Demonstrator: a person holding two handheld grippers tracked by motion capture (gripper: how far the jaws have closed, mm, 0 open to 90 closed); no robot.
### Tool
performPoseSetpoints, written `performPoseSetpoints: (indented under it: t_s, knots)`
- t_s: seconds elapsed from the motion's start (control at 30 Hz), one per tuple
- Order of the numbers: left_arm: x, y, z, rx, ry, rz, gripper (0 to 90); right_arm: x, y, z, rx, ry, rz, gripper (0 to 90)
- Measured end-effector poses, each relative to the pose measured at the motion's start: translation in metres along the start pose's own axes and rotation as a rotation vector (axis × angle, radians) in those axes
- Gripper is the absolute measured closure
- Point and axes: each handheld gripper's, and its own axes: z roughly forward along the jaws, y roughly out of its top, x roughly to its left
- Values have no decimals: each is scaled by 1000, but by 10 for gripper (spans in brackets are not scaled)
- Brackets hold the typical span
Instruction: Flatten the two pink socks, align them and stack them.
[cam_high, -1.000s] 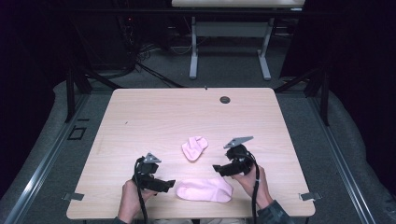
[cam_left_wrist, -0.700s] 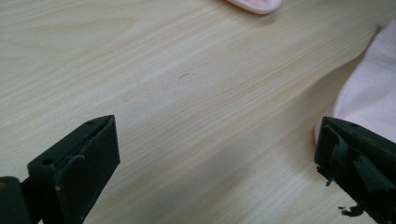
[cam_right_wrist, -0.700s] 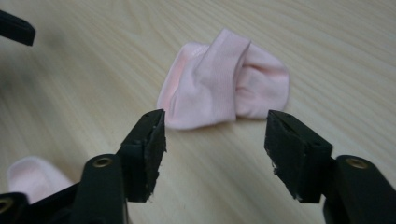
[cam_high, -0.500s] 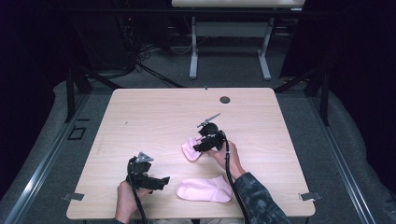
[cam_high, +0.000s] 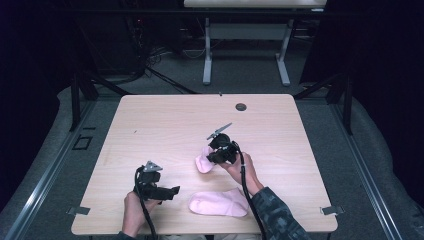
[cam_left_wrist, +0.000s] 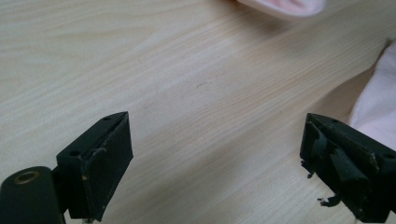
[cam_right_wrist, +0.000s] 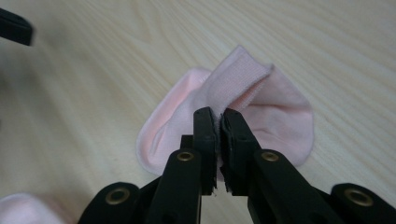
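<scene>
Since the earlier frame my right gripper (cam_right_wrist: 218, 122) has closed on the folded sock (cam_right_wrist: 280, 116). Left gripper (cam_left_wrist: 215, 158): jaws wide, empty, beside the flat sock (cam_high: 220, 202).

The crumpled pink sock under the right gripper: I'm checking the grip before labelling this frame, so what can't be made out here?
- High view: the right gripper and hand cover much of the crumpled sock, hiding the contact.
- Right gripper view: the shut jaws hide how much fabric of the sock sits between them.
- Left gripper view: the flat sock is cut off by the right edge.
- Left gripper view: the left gripper stands open over bare table.
</scene>
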Motion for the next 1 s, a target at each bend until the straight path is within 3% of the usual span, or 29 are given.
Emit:
performPoseSetpoints:
  t_s: [0.03,0.07,0.2,0.23,0.33,0.43,0.53,0.6,0.67,0.73,0.77,0.83,0.9,1.0]
  knots:
    - [0,0,0,0,0,0,115,0,0,0,0,0,0,848]
    - [-3,4,2,-4,-3,19,131,6,0,-15,-27,4,-25,848]
    - [-9,11,8,-21,-16,58,167,16,1,-39,-67,13,-41,847]
    - [-14,17,13,-50,-15,92,178,18,1,-44,-73,15,-46,847]
    - [-19,25,19,-99,-15,140,229,22,1,-57,-94,30,-57,846]
    - [-21,36,28,-154,-61,165,252,26,-1,-68,-109,44,-62,846]
    - [-25,46,38,-176,-97,200,353,29,-3,-76,-129,57,-65,845]
    - [-32,50,45,-172,-63,249,540,30,-5,-80,-132,58,-68,845]
    - [-35,52,48,-173,-34,272,740,28,-8,-82,-128,56,-69,845]
    - [-38,52,47,-186,0,276,874,24,-11,-83,-128,48,-58,845]
    - [-38,52,47,-186,0,276,884,21,-13,-83,-133,44,-54,845]
    - [-42,52,41,-193,82,327,887,15,-17,-84,-127,30,-42,845]
    - [-47,51,36,-183,112,371,888,8,-22,-82,-131,45,-30,845]
    - [-57,48,34,-150,158,440,888,-1,-29,-73,-97,43,-13,844]
